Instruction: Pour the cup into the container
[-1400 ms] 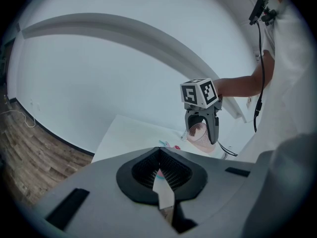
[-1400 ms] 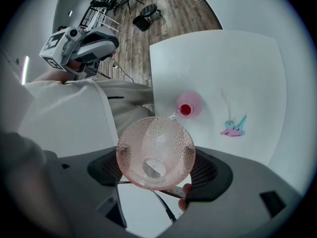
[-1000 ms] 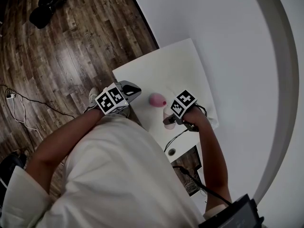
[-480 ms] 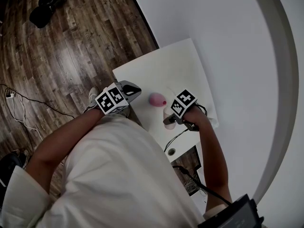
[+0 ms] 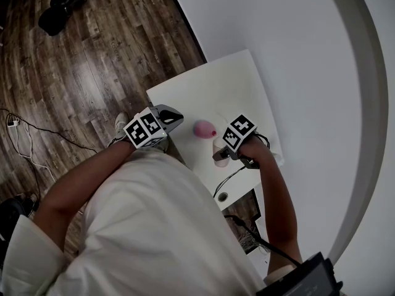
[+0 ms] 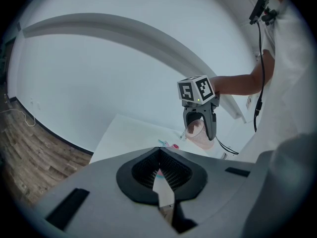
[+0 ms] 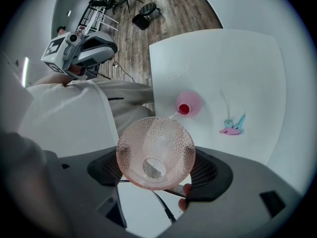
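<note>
One pink, dimpled, see-through plastic cup [image 7: 155, 151] is sitting clamped between the black pads of the right tongs [image 7: 158, 170], tipped so that its open mouth is facing that gripper's camera. A thin clear streak is reaching from the cup's far rim toward the red mouth of the round pink container [image 7: 188, 104]. The container is standing on the white tabletop [image 7: 237, 63] just beyond and below the right tongs. Farther out from them, to the container's right in the right gripper view, a small turquoise-and-pink object [image 7: 233, 125] is lying on the tabletop. The left tongs [image 6: 161, 172] are hanging well to the left of the cup at the tabletop's near edge. Their pads are meeting at the tips and gripping nothing. Dark wooden floor [image 5: 74, 73] is showing beyond the left tongs.
</note>
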Demonstrator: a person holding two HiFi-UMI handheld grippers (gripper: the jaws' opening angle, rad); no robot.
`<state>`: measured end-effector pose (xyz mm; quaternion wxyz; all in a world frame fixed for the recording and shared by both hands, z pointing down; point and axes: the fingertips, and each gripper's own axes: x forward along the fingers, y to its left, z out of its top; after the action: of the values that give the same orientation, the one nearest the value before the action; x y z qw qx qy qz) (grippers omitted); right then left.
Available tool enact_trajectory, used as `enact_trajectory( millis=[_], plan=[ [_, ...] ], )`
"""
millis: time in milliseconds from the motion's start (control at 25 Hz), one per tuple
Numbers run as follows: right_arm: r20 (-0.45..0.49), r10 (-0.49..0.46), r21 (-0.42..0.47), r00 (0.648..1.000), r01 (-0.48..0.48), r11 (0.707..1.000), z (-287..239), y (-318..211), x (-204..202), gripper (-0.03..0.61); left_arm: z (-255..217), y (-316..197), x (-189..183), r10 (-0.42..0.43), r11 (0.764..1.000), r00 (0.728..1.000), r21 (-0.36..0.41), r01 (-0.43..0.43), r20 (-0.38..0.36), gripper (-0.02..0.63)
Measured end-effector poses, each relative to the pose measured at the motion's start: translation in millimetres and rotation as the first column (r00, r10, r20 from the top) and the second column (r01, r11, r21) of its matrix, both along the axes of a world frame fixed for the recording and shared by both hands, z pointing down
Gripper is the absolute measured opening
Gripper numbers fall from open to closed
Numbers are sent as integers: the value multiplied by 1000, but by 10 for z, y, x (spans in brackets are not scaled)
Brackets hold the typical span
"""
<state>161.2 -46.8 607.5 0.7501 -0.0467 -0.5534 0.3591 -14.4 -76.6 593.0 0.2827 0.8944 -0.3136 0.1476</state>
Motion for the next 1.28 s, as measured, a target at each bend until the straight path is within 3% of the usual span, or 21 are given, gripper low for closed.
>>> enact_trajectory(
  millis=[1280],
  plan=[
    [-20, -15, -19, 1000, 15, 1000, -5, -19, 1, 385, 50, 26, 7, 3, 1000, 1000, -4, -3, -6, 11]
  ],
)
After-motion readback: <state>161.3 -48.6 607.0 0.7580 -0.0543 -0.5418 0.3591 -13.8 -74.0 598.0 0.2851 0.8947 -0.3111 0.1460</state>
